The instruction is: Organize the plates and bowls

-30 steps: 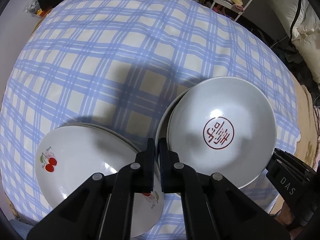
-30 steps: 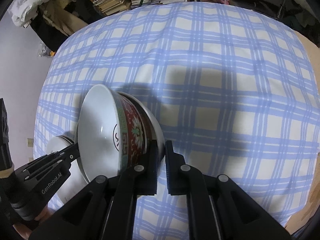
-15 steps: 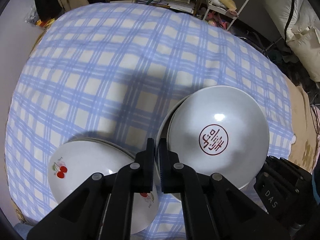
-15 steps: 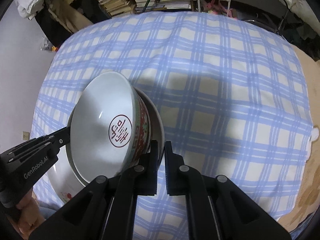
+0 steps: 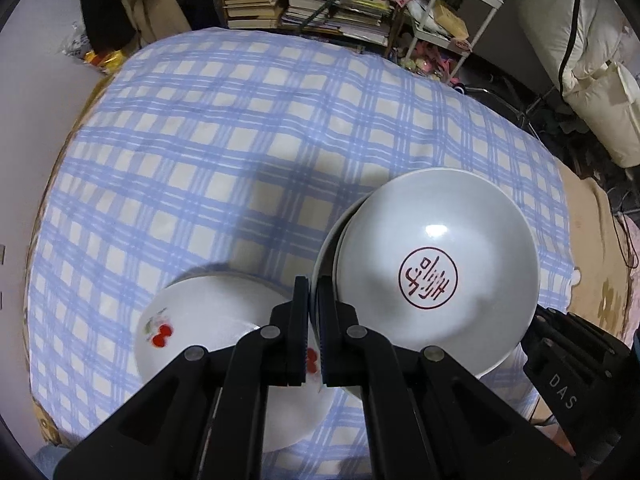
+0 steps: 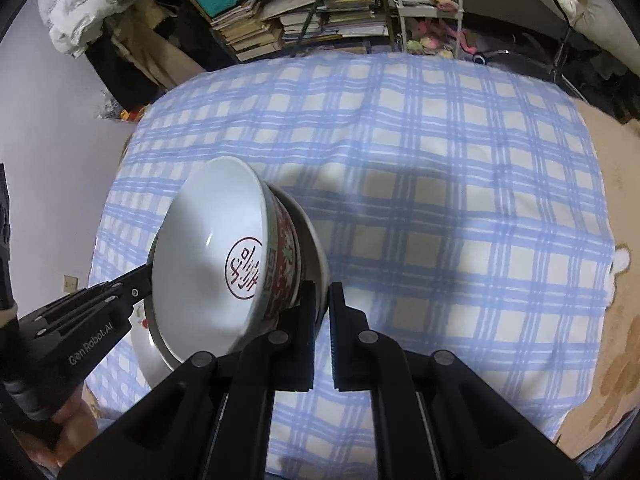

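Observation:
A bowl [image 5: 436, 268] with a red seal mark inside and a red patterned outside [image 6: 208, 256] sits in a white plate [image 5: 326, 240], whose rim also shows in the right wrist view [image 6: 314, 236]. Both are held up above the table. My left gripper [image 5: 314, 292] is shut on the plate's rim on one side. My right gripper [image 6: 322, 296] is shut on the rim on the other side. White plates with a cherry print [image 5: 208, 328] lie stacked on the table below, to the left.
The table wears a blue and cream checked cloth [image 5: 248, 128]. Behind it are piles of books [image 5: 304, 4], a white wire cart [image 5: 452, 20] and white bags [image 5: 592, 60]. The cloth's right edge [image 6: 600, 240] drops to a tan cover.
Both grippers have lifted the plate and bowl higher above the table and pulled back. The cherry plates look smaller and more of the room behind shows.

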A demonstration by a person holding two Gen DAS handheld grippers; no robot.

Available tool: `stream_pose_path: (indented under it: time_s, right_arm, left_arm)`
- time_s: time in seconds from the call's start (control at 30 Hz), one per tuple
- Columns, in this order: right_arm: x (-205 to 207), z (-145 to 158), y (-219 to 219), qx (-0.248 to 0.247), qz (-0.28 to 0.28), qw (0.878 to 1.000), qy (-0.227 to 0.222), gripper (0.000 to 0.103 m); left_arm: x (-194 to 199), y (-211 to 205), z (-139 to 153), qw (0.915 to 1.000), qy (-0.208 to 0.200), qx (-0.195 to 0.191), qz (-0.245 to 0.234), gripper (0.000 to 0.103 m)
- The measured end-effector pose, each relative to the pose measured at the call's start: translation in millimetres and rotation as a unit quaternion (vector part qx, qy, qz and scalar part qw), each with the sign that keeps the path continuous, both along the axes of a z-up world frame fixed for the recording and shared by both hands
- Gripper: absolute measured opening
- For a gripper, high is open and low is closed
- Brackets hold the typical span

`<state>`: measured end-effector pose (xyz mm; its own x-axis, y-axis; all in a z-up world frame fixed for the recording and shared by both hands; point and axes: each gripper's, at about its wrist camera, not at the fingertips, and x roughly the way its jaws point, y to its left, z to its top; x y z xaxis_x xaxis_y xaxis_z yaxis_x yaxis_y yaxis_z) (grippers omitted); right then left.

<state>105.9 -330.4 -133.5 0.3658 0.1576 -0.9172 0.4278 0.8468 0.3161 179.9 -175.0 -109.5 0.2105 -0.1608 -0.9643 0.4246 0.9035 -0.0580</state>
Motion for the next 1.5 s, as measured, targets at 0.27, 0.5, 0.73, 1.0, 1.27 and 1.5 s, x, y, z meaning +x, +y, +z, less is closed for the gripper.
stream_pose_path:
  time_s: [0.27,0.5,0.73,1.0,1.27,1.5]
  right_arm:
    - [-0.2,17.2,42.1,0.000,0.026,1.000,-0.014,0.008]
    - [1.3,6.7,93.2,0.011,0.066,0.998,-0.011,0.008]
    - [-1.0,-25.8,133.8,0.030,0.083,0.996,0.018,0.008]
    - [6.6,-28.7,144.4,0.006,0.084,0.996,0.005,0.008]
    - [5.5,-31.4,142.0,0.009,0.089,0.996,0.004,0.007]
    - [-1.8,-31.7,138.6,0.017,0.087,0.996,-0.009,0.007]
  left_arm:
    - [-9.0,44.0,21.0,0.9994,-0.022,0.006,0.026,0.003]
    - [-17.0,99.2,12.9,0.9974,-0.028,0.024,0.062,0.003]
    - [-21.6,139.7,-18.9,0.9961,-0.010,0.043,0.076,0.003]
    - [-19.2,156.9,-36.6,0.9959,0.000,0.018,0.089,0.003]
    - [-25.7,151.5,-43.0,0.9964,-0.007,0.035,0.077,0.003]
    - [-30.9,154.6,-47.4,0.9958,-0.008,0.033,0.085,0.007]
